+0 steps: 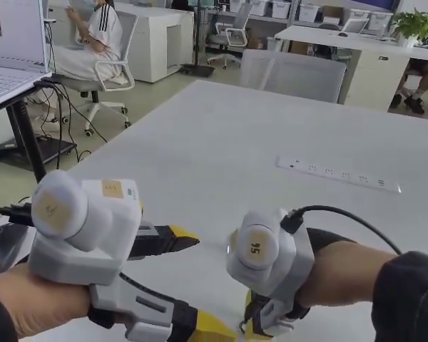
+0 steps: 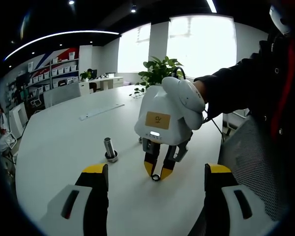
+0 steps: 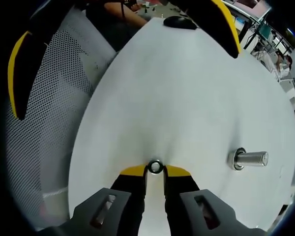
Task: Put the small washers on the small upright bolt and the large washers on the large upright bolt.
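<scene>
My right gripper [image 3: 155, 169] is shut on a small metal washer [image 3: 155, 166], pinched between its yellow tips just above the white table [image 3: 177, 98]. The left gripper view shows the same washer [image 2: 156, 177] in the right gripper [image 2: 157, 172], which points down at the table. An upright bolt [image 2: 109, 149] stands left of it with a washer round its base; it also shows in the right gripper view as a bolt [image 3: 248, 159]. My left gripper [image 2: 156, 169] is open and holds nothing. In the head view, the left gripper [image 1: 203, 285] aims toward the right gripper [image 1: 253, 329].
A white power strip [image 1: 339, 174] lies far out on the table [image 1: 221, 142]. Beyond the table are a grey chair [image 1: 292, 75], a laptop [image 1: 7, 43] on a side stand and a seated person [image 1: 93, 35]. A mesh chair [image 3: 49, 123] sits at the near edge.
</scene>
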